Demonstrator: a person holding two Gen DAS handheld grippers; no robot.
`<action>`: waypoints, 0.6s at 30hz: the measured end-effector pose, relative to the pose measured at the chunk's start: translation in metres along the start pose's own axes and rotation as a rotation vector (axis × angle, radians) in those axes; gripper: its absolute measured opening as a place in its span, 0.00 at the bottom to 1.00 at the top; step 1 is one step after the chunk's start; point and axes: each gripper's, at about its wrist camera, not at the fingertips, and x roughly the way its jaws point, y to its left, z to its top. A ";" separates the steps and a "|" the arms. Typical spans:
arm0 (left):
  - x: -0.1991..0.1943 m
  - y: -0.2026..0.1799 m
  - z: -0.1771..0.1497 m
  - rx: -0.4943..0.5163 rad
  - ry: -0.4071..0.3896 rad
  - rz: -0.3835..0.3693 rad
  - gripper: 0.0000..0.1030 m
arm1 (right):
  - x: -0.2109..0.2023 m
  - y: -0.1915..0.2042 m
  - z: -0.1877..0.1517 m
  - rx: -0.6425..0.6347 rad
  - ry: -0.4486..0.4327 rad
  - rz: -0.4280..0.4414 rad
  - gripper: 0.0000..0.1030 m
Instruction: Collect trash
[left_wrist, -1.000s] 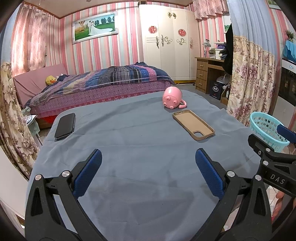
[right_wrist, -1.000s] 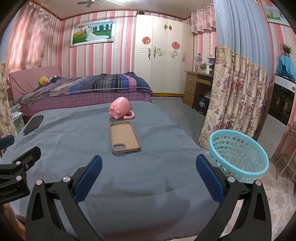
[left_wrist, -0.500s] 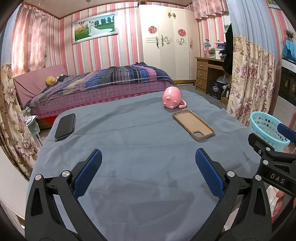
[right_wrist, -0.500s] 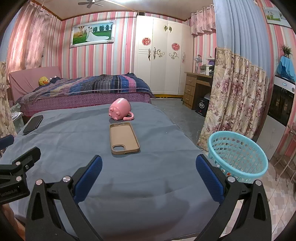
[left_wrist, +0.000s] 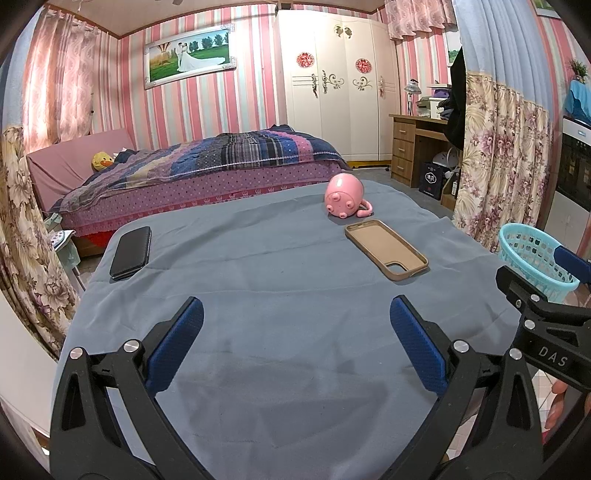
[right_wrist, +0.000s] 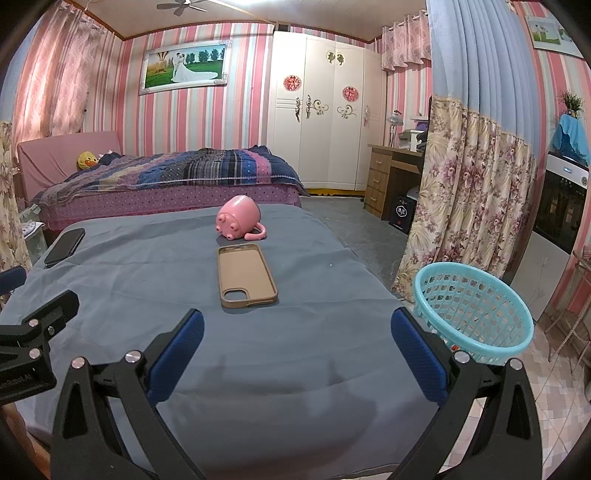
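Note:
A table under a grey-blue cloth (left_wrist: 295, 295) (right_wrist: 147, 295) carries a pink pig-shaped mug (left_wrist: 345, 194) (right_wrist: 238, 218) lying on its side, a tan phone case (left_wrist: 386, 249) (right_wrist: 245, 275) and a black phone (left_wrist: 131, 253) (right_wrist: 64, 246). A light-blue mesh basket (right_wrist: 472, 314) (left_wrist: 532, 258) stands on the floor off the table's right edge. My left gripper (left_wrist: 295, 347) hovers open above the near cloth, empty. My right gripper (right_wrist: 295, 347) is open too, over the table's near right part, holding nothing. Each gripper shows at the edge of the other's view.
A bed (left_wrist: 207, 166) with a patterned blanket lies beyond the table. A floral curtain (right_wrist: 472, 184) hangs to the right, behind the basket. A wooden desk (right_wrist: 388, 173) and white wardrobe (right_wrist: 321, 110) stand at the back. Tiled floor (right_wrist: 546, 387) shows on the right.
The right wrist view has shifted slightly, so the basket and phone case sit a little lower left. The left gripper has barely moved. Both stay open.

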 end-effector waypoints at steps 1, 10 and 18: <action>0.000 0.000 0.000 -0.001 0.000 0.000 0.95 | 0.000 0.000 0.000 0.000 0.000 0.000 0.96; -0.001 -0.002 0.002 0.000 -0.001 0.011 0.95 | 0.000 -0.005 0.006 -0.002 -0.011 -0.002 0.96; -0.001 -0.004 0.002 0.003 -0.004 0.013 0.95 | 0.001 -0.008 0.010 -0.003 -0.018 -0.003 0.96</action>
